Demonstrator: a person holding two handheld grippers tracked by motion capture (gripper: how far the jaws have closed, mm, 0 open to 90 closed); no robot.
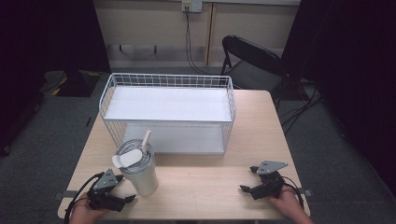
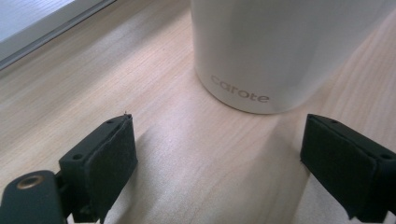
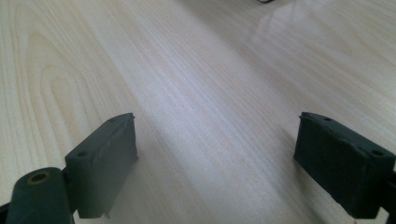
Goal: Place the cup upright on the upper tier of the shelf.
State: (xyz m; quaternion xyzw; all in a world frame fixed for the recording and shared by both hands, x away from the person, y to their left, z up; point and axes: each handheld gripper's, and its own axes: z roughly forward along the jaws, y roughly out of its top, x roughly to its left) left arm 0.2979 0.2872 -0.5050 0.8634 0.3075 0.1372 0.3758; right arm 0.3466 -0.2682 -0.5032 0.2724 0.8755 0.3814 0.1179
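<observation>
A white tumbler point(image 1: 138, 170) with a clear lid and a straw stands upright on the wooden table point(image 1: 205, 182), in front of a white wire rack point(image 1: 168, 112). My left gripper point(image 1: 125, 189) rests open on the table just left of the tumbler's base. In the left gripper view its open jaws point(image 2: 219, 158) frame bare wood, and the tumbler's base point(image 2: 261, 51), marked "carote", stands a short way beyond them. My right gripper point(image 1: 247, 179) lies open near the front right, held by a hand; in the right gripper view point(image 3: 217, 158) only wood lies between its jaws.
The two-level wire rack fills the back half of the table. A black folding chair point(image 1: 254, 60) stands behind the table's far right corner. Cables point(image 1: 189, 42) hang from a wall socket. Bare wood stretches between the two grippers.
</observation>
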